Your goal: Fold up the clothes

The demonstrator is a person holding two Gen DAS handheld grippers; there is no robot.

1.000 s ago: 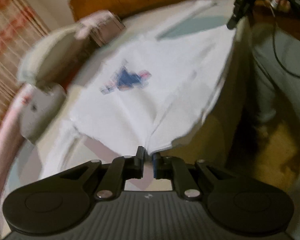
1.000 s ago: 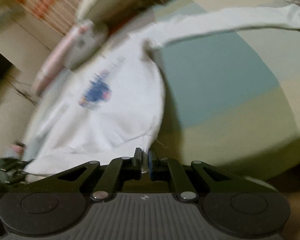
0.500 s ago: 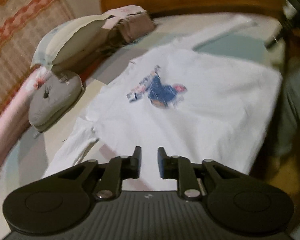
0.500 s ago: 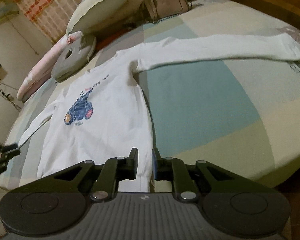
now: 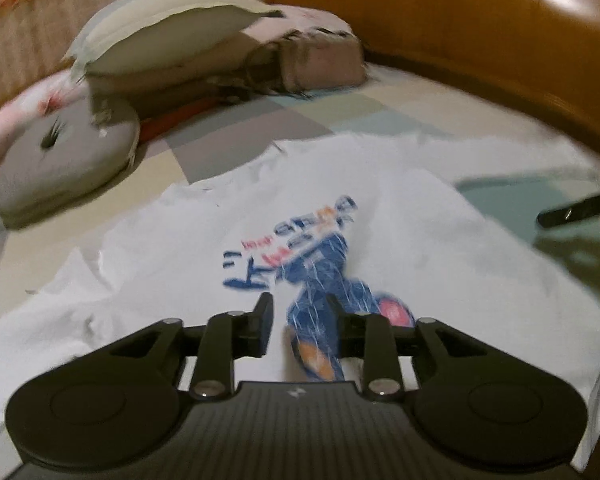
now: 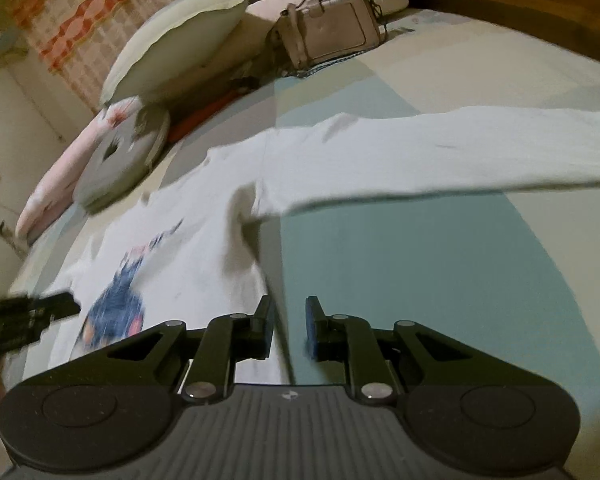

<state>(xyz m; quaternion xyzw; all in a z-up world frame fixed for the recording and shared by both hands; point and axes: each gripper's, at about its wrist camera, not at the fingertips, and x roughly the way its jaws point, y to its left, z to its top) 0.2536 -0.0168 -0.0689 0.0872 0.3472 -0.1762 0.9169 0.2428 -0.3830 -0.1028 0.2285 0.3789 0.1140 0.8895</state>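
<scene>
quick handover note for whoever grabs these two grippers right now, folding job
Left gripper: open, nothing held, over the print on the chest; jaws have just been opening.
Right gripper: open, empty, above the shirt's side edge; it too has just been opening.
White sweatshirt: lies flat, face up on the bed, one sleeve stretched out sideways.
Done: shirt spread out.
Left: all folds, probably sleeves in first.

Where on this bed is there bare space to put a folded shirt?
Free: the teal and beige bedspread right of the white shirt, below its outstretched sleeve. Crowded: the head end, with pillow, handbag and grey cushion.
</scene>
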